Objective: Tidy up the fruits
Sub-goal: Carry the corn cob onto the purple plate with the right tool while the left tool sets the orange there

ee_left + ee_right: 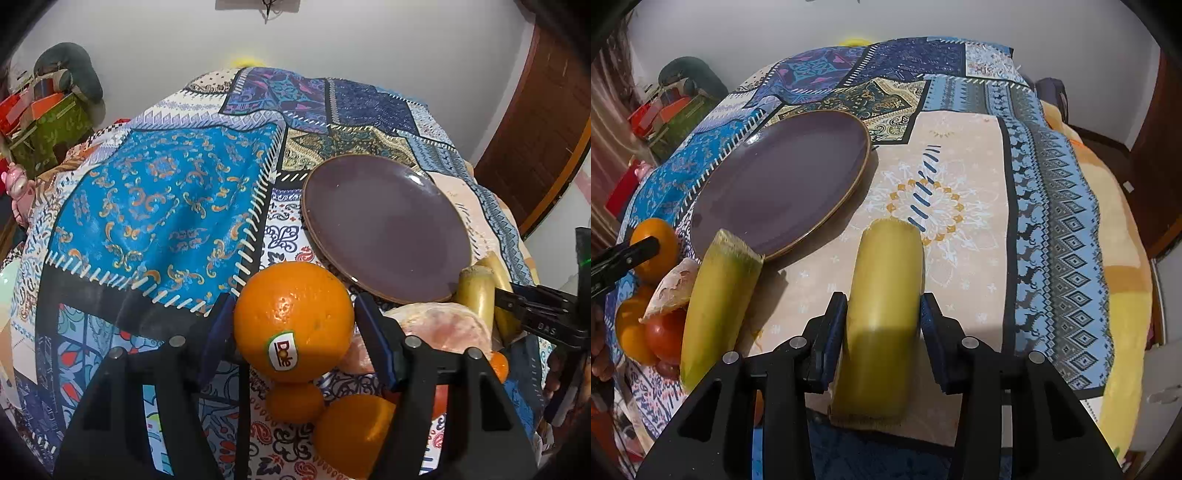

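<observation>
My left gripper (294, 301) is shut on a large orange (293, 321) with a Dole sticker; both blue pads press its sides. A purple plate (384, 229) lies empty just beyond it. My right gripper (883, 301) is shut on a yellow-green stalk piece (886, 280) that rests on the beige cloth patch to the right of the plate (783, 184). A second stalk piece (716, 306) lies to its left. In the right wrist view, the held orange (655, 247) shows at the left edge.
Beside and below the held orange sit a peeled citrus (439, 325), a small orange (293, 402), another orange (351, 432) and a red fruit (666, 336). A patchwork cloth (166, 206) covers the table. Boxes (48, 122) stand off its far left edge. A wooden door (546, 122) is at the right.
</observation>
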A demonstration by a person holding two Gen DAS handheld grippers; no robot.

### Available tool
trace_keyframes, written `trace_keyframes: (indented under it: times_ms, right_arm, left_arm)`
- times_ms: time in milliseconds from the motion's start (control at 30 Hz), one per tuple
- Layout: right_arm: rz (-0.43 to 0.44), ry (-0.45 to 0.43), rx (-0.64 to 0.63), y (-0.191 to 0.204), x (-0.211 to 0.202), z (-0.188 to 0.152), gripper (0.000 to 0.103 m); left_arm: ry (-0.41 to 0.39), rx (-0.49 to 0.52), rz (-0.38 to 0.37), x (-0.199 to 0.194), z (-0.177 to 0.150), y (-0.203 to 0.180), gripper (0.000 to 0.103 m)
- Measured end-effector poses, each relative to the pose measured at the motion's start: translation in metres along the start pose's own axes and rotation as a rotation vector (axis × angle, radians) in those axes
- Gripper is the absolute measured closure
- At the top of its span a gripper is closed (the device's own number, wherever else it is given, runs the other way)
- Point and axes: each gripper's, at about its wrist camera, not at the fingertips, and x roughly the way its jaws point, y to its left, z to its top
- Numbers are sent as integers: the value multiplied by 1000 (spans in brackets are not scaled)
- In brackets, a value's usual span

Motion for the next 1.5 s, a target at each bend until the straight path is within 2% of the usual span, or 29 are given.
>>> trace_keyframes:
  times_ms: [200, 367, 600, 767, 867, 1067, 1500]
  right_arm:
    - [13, -28, 26, -3, -8, -1, 67]
    - [22, -96, 28, -4, -32, 9, 68]
    - [19, -195, -31, 9, -60, 36, 70]
    - [30, -221, -71, 21, -62, 49, 70]
    - [28, -216, -99, 27, -56, 54, 70]
    - [48, -153, -129, 35, -32, 63, 70]
    - [52, -137, -165, 50, -1, 88, 70]
  left_arm:
    - [-28, 22, -2, -14, 7, -7, 37]
    - [-60, 36, -3, -24, 17, -14, 37]
    - [-103, 68, -13, -30, 40, -30, 37]
    - [-109, 84, -27, -25, 55, -39, 37]
    - [-98, 93, -33, -18, 59, -43, 37]
    - [-49, 110, -38, 5, 63, -45, 37]
    - [45, 112, -53, 52, 72, -44, 37]
